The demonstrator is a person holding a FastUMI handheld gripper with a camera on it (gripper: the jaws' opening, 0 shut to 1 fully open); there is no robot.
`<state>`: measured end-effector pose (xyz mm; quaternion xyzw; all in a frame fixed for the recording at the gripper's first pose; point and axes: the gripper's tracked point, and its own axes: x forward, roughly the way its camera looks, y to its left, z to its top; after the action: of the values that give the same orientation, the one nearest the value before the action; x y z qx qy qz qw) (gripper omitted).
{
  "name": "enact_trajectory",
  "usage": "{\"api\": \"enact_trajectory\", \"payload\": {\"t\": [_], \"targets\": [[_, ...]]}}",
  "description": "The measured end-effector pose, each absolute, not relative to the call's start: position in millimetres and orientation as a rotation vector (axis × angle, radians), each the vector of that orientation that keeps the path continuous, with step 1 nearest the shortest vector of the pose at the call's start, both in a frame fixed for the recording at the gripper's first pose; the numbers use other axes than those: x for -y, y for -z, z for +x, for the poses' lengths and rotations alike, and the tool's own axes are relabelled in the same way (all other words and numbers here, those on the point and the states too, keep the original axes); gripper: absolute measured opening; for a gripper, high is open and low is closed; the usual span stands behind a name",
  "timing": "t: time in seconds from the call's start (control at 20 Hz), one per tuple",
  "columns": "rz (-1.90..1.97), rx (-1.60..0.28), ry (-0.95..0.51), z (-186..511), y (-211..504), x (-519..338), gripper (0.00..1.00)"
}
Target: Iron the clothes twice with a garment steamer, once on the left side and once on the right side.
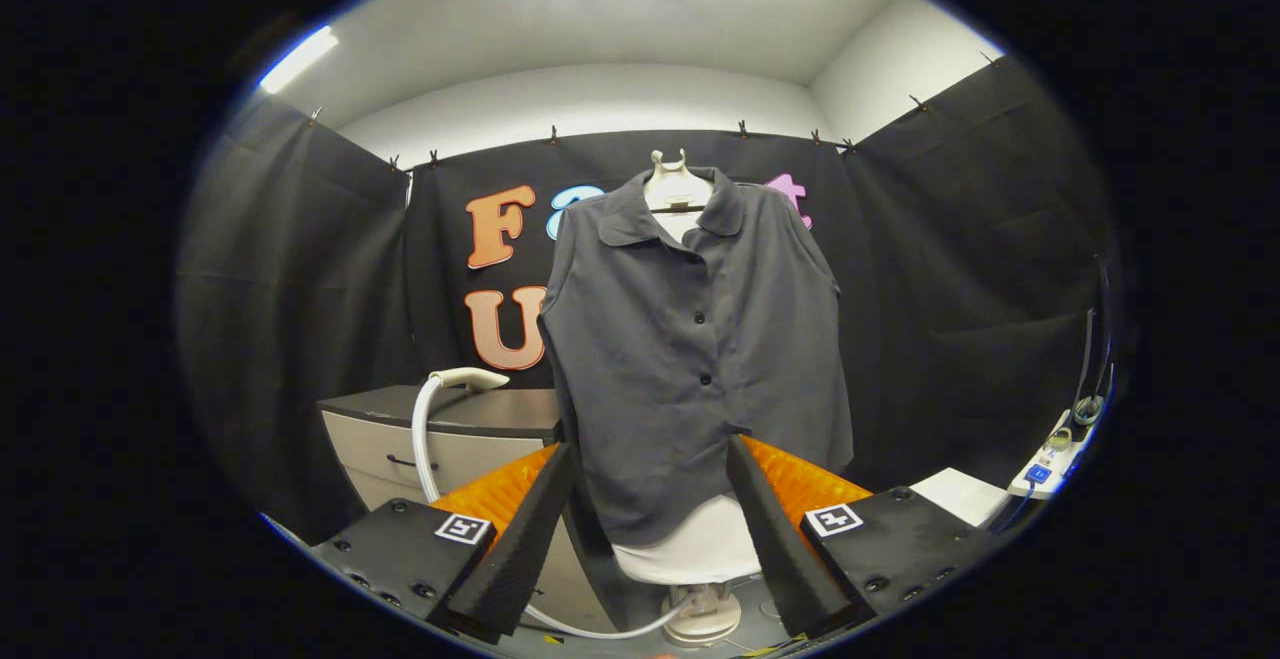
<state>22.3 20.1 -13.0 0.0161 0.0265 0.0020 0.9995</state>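
The gripper [650,529] stood wide open, holding nothing; the dark grey buttoned sleeveless shirt [695,349] hung on a white mannequin [678,189] beyond the fingers; the white steamer head [470,377] lay on the dark-topped cabinet [500,409], left of the shirt; judging so, the fingers should swing left and straddle that handle squarely before closing.

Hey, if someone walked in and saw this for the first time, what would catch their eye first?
The dark grey shirt on a white mannequin stands out, straight beyond the open gripper, whose fingers hold nothing. To its left, the white steamer head rests on a dark-topped cabinet, its hose curving down.
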Motion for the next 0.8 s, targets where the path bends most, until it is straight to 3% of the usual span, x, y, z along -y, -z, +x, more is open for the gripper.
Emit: {"api": "enact_trajectory", "payload": {"t": [0.6, 0.8], "targets": [[0.038, -0.080, -0.174, 127, -51, -144, 0.98], [0.079, -0.130, -0.282, 176, -71, -231, 0.97]]}}
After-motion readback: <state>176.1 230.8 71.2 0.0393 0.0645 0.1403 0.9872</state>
